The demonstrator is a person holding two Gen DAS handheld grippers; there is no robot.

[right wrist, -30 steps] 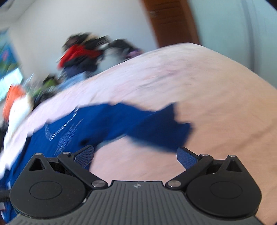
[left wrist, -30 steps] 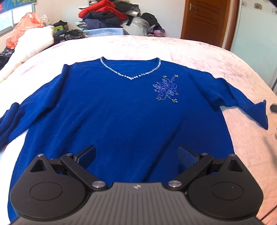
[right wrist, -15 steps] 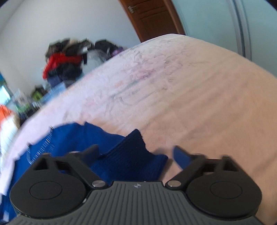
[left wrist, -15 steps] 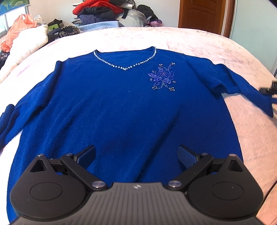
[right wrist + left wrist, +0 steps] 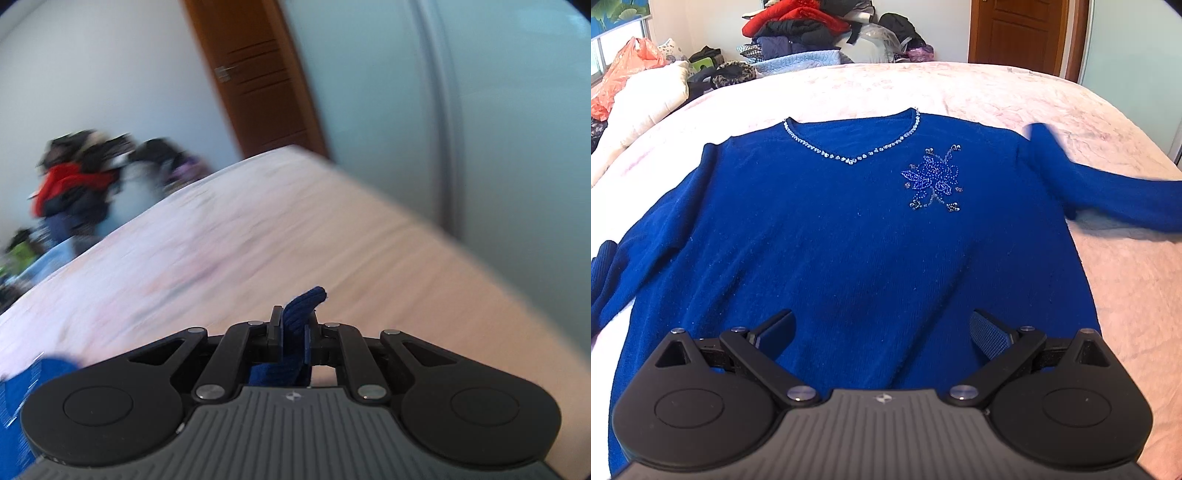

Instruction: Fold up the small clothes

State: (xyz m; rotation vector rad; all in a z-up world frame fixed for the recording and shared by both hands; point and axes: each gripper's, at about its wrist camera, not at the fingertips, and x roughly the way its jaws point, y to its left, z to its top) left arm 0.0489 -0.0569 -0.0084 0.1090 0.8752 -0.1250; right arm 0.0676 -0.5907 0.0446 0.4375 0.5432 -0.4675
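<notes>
A royal-blue V-neck sweater (image 5: pixel 849 240) with a beaded neckline and a beaded flower lies face up on the pink bed (image 5: pixel 960 88). My left gripper (image 5: pixel 882 325) hovers open over its lower body with nothing between the fingers. The sweater's right sleeve (image 5: pixel 1108 195) is raised and blurred, running off the right edge. In the right wrist view my right gripper (image 5: pixel 293 325) has its jaws closing tight on the ribbed sleeve cuff (image 5: pixel 306 299), which sticks up between the pads. The other sleeve (image 5: pixel 605 266) lies folded at the left edge.
A pile of clothes (image 5: pixel 812 29) sits beyond the bed's far edge. A white quilt (image 5: pixel 646 99) and an orange bag (image 5: pixel 631 59) are at the far left. A brown door (image 5: pixel 1015 33) and a pale wardrobe (image 5: pixel 461 110) stand to the right.
The right gripper went from wide open beside the sleeve end to clamped on its cuff. The sleeve has lifted off the bed and stretched rightward. The left gripper stayed open over the sweater.
</notes>
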